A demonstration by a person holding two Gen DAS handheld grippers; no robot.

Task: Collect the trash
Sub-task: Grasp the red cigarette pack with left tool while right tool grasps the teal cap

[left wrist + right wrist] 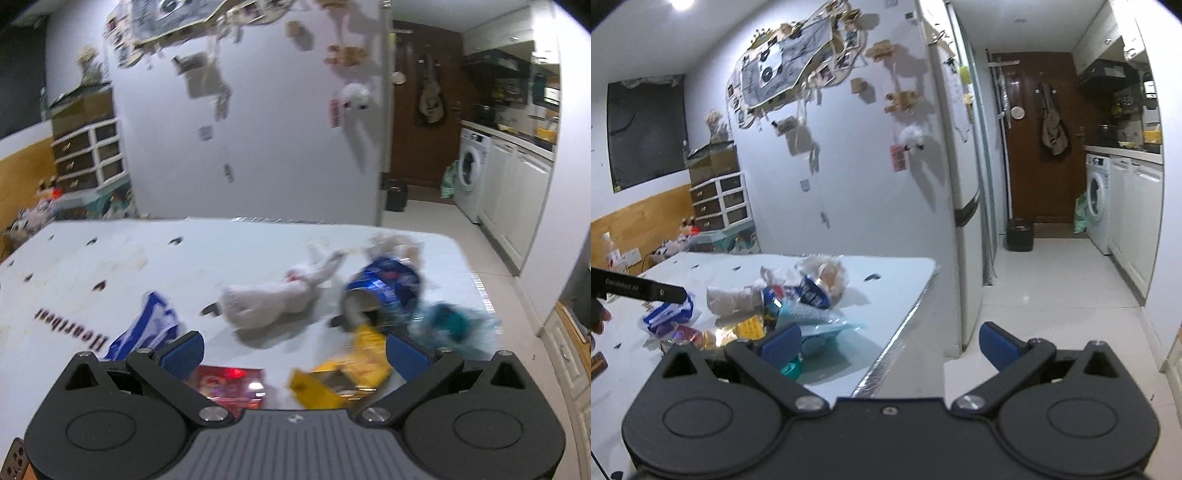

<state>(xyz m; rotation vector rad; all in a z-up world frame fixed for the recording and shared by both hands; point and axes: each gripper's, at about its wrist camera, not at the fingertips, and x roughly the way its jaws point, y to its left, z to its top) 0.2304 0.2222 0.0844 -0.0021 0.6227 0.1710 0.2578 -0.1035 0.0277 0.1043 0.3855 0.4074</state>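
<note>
Right now my left gripper is spread wide, nothing in it, w/ the yellow wrapper just ahead between the fingers, long axis running fwd-right toward the blue can. Right gripper also wide, empty, off the table edge, so left's nearer.

Trash lies scattered on the white table. A crumpled white tissue wad lies near the middle. Just right of it, a blue cup lies on its side, mouth toward the camera. A yellow wrapper, red packet, blue-white wrapper and teal plastic bag lie nearer, blurred.
</note>
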